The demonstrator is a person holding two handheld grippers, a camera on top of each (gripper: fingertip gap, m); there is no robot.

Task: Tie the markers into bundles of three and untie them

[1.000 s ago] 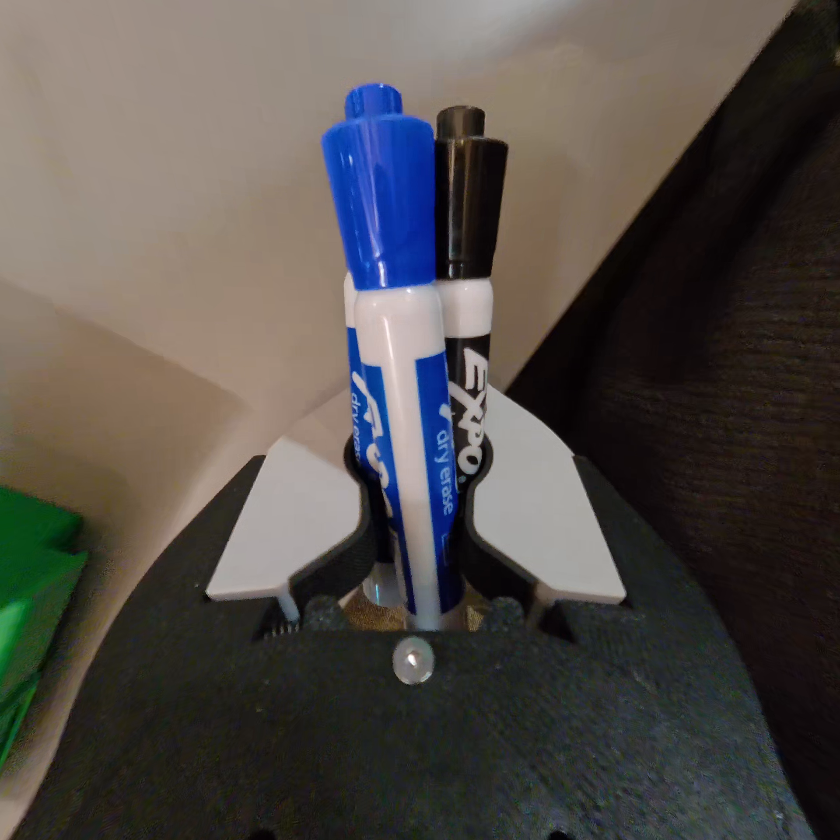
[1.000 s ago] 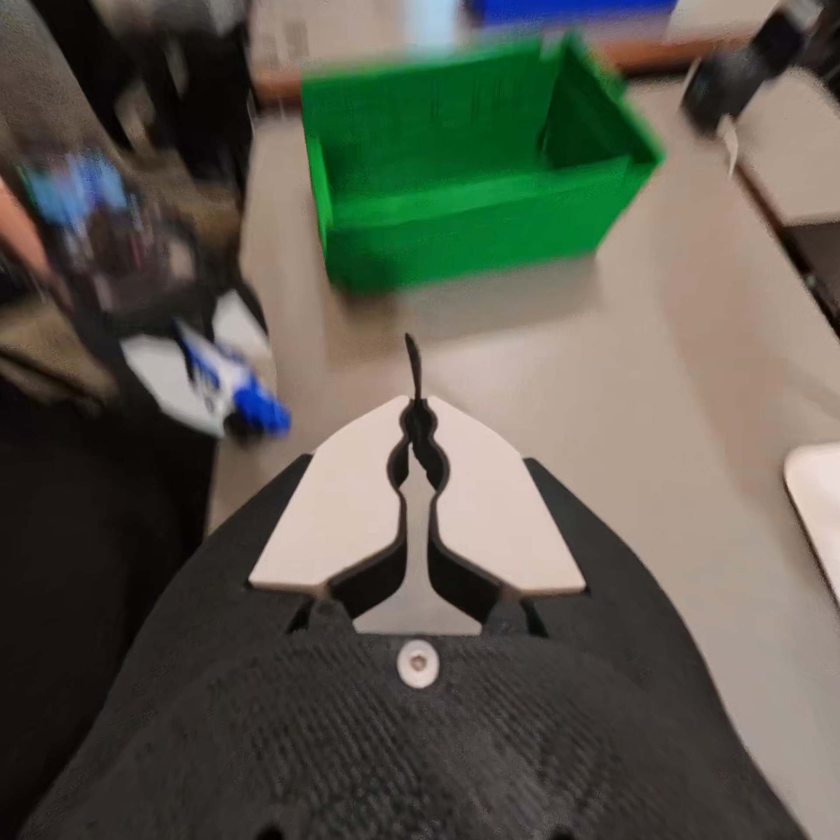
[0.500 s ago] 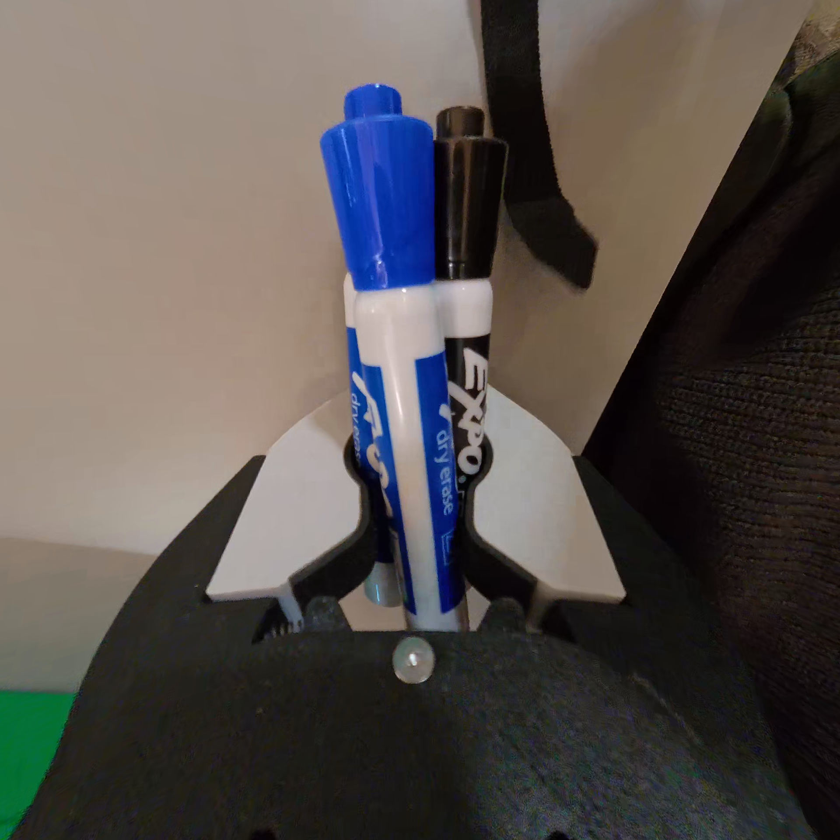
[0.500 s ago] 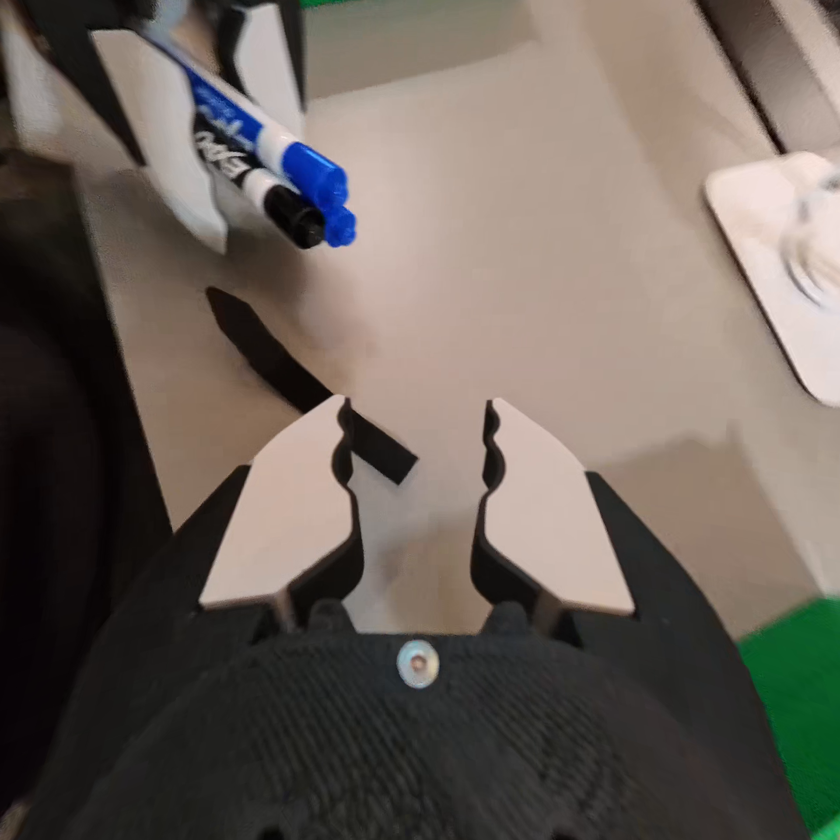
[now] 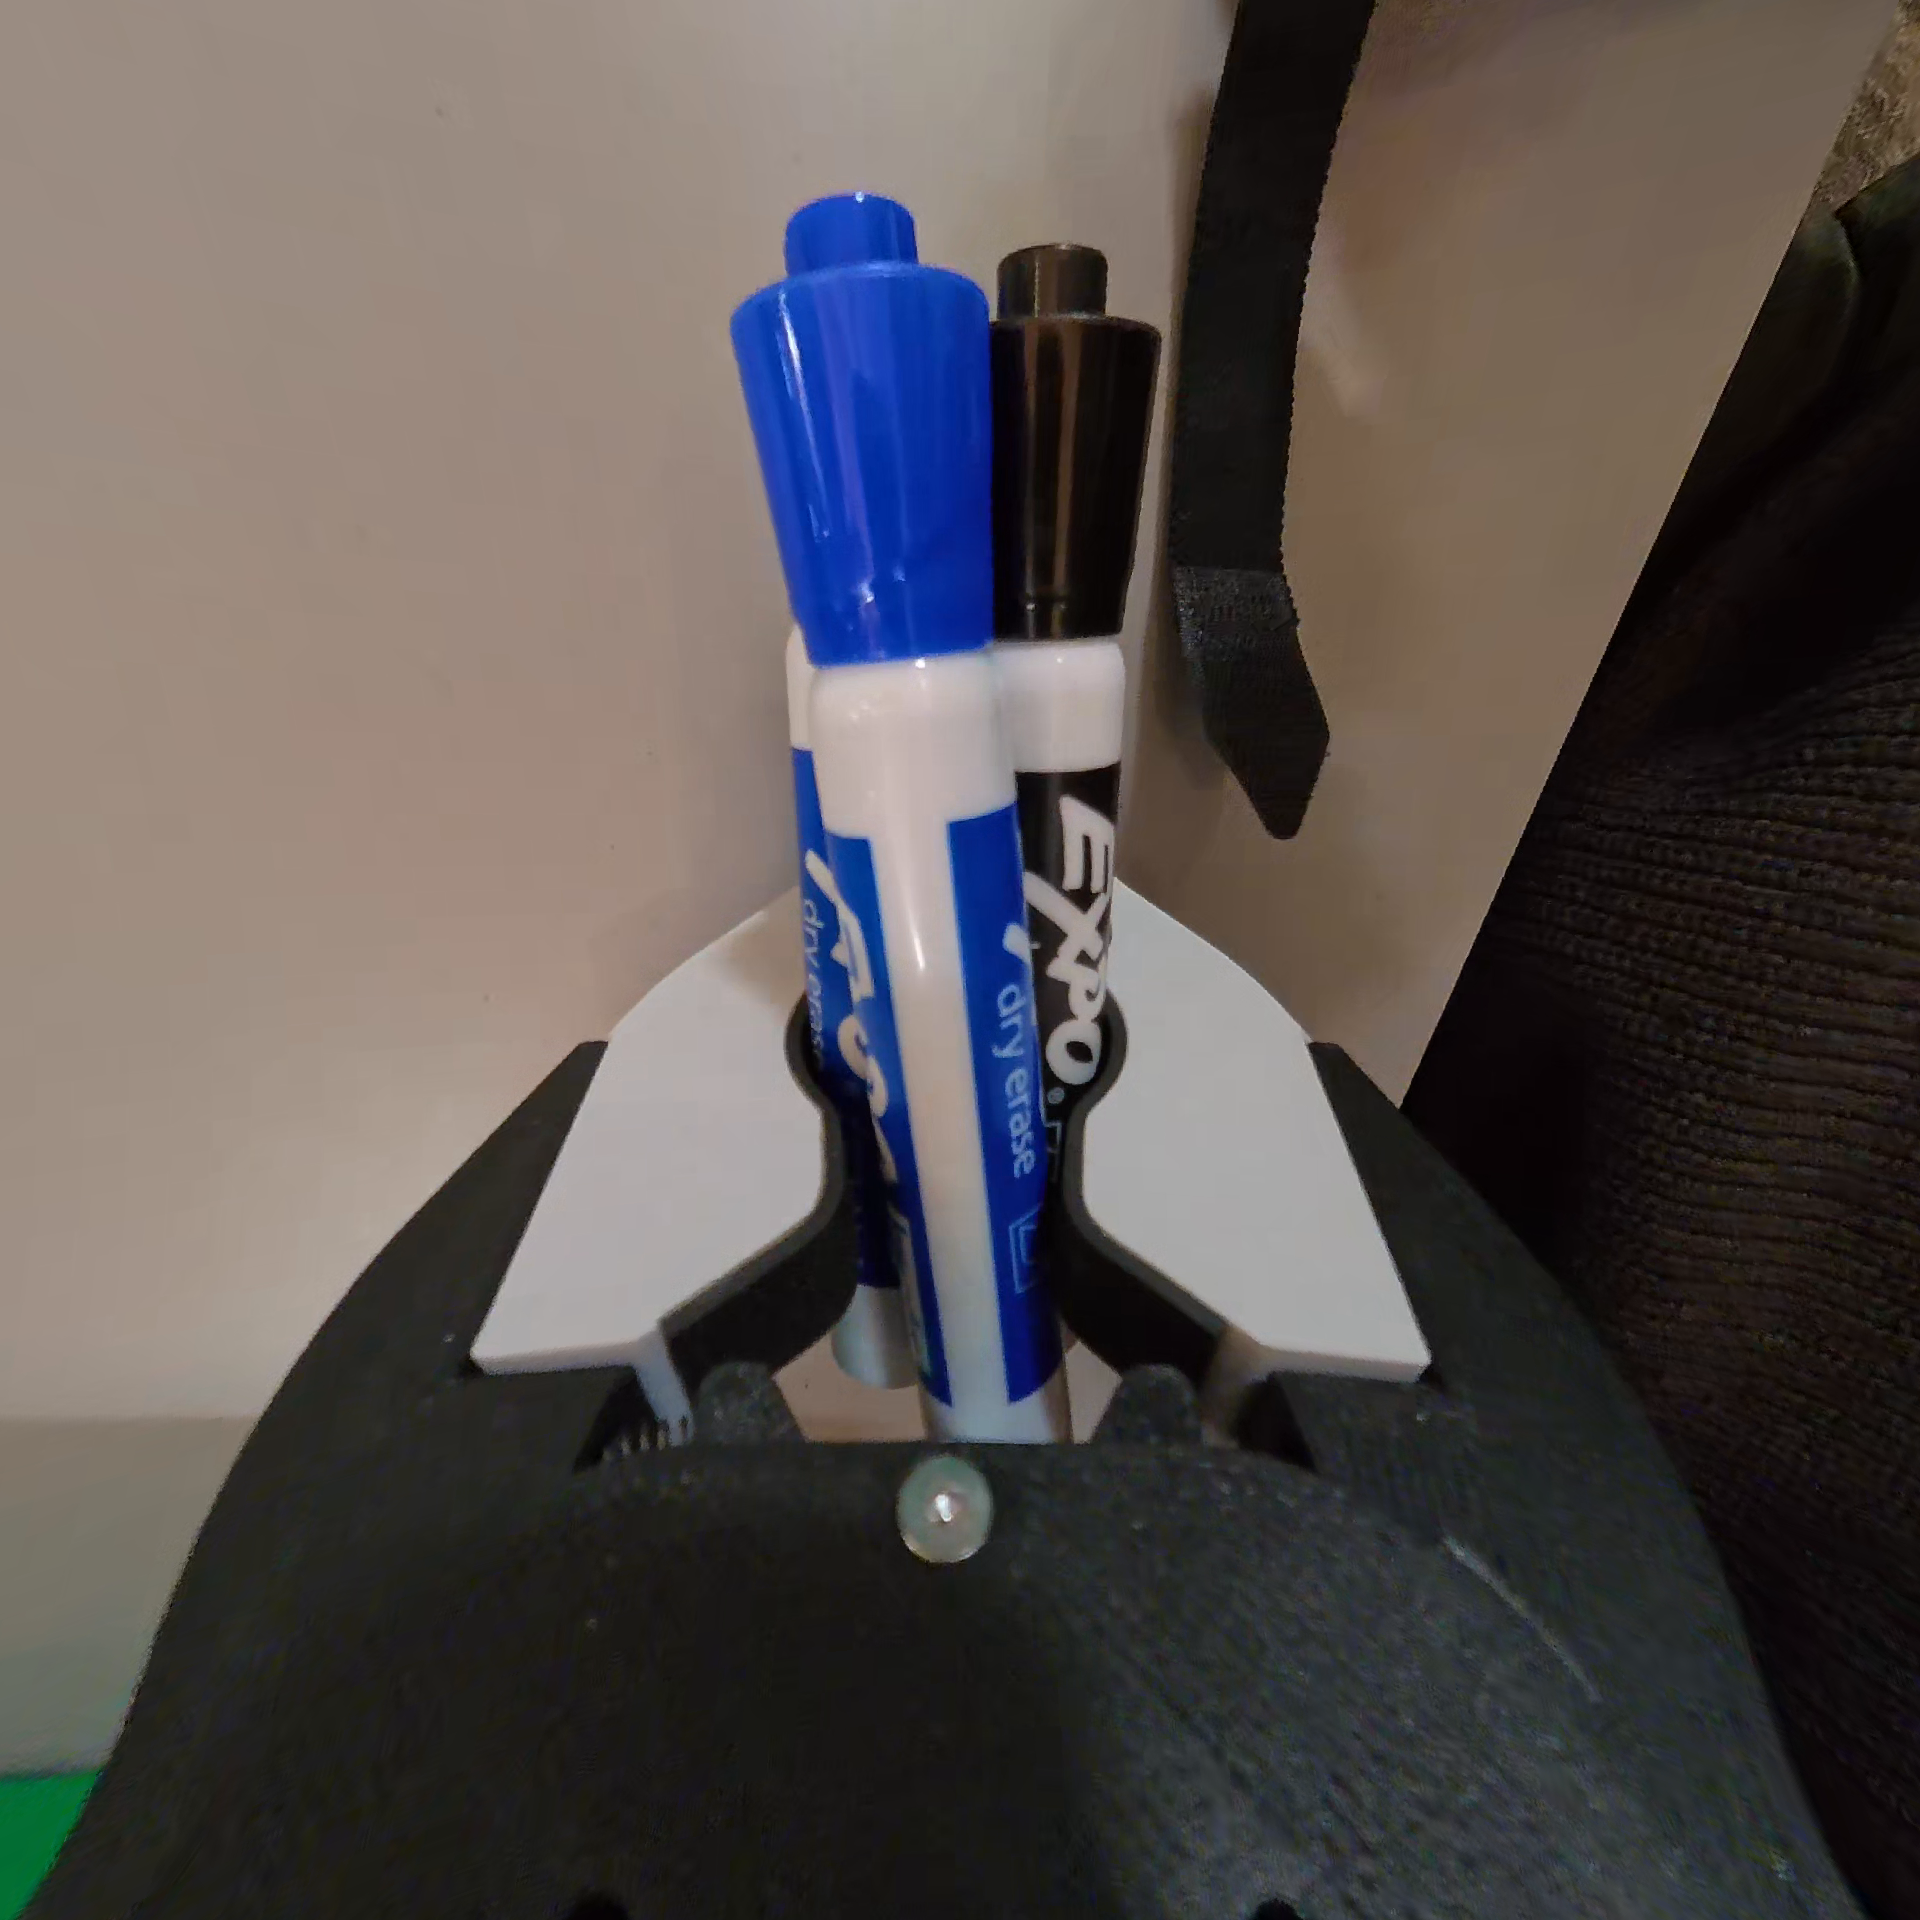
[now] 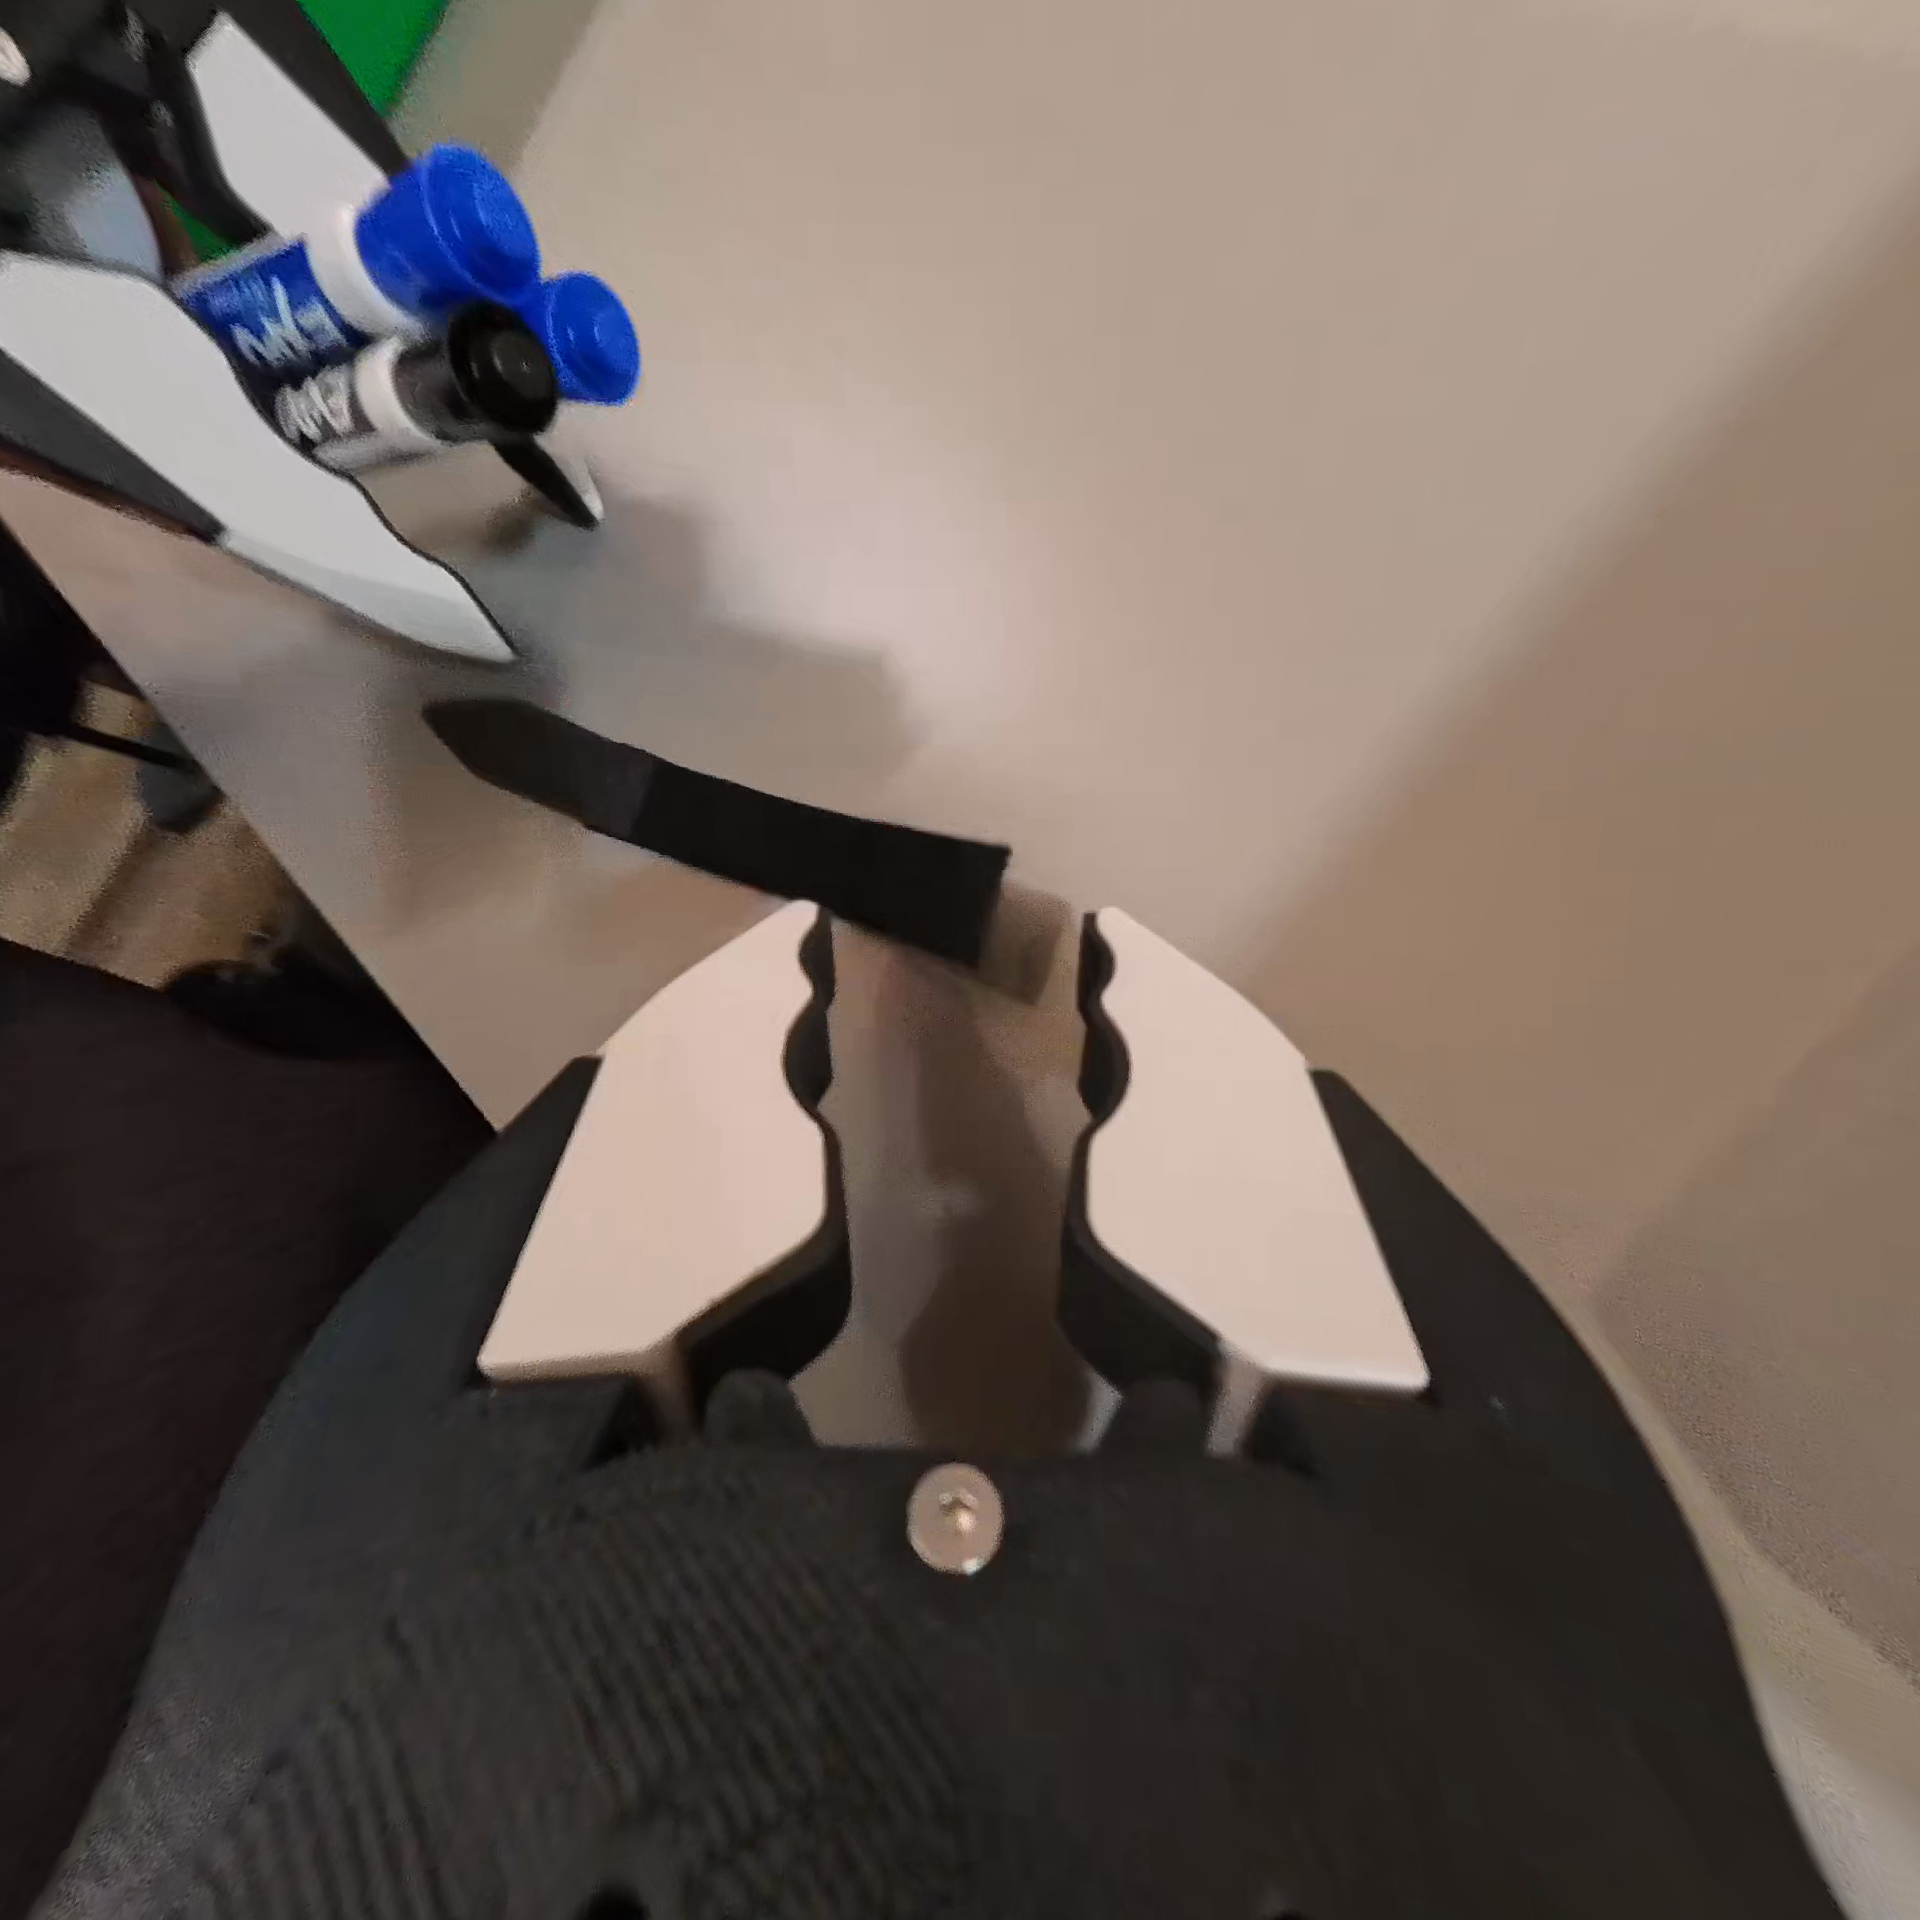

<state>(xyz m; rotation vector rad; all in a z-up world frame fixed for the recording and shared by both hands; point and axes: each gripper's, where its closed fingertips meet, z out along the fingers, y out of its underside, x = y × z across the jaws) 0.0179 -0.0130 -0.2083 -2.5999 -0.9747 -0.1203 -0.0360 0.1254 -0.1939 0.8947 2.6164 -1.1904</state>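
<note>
Markers [image 5: 935, 831]: two blue, one black, clamped in left gripper [image 5: 956, 997] | black strap [image 6: 748, 821] flat near worktop [image 6: 1351, 520] edge | right gripper [image 6: 951, 935] fingers parted, empty, at strap end.

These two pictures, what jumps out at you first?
A bundle of markers, two blue-capped and one black-capped, is clamped in the left hand-held gripper. A black strap lies on the beige table just ahead of the open, empty right hand-held gripper.

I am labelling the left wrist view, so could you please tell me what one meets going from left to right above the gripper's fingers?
Beige table surface → blue-capped marker → black-capped marker → black strap → dark ribbed fabric.
</note>
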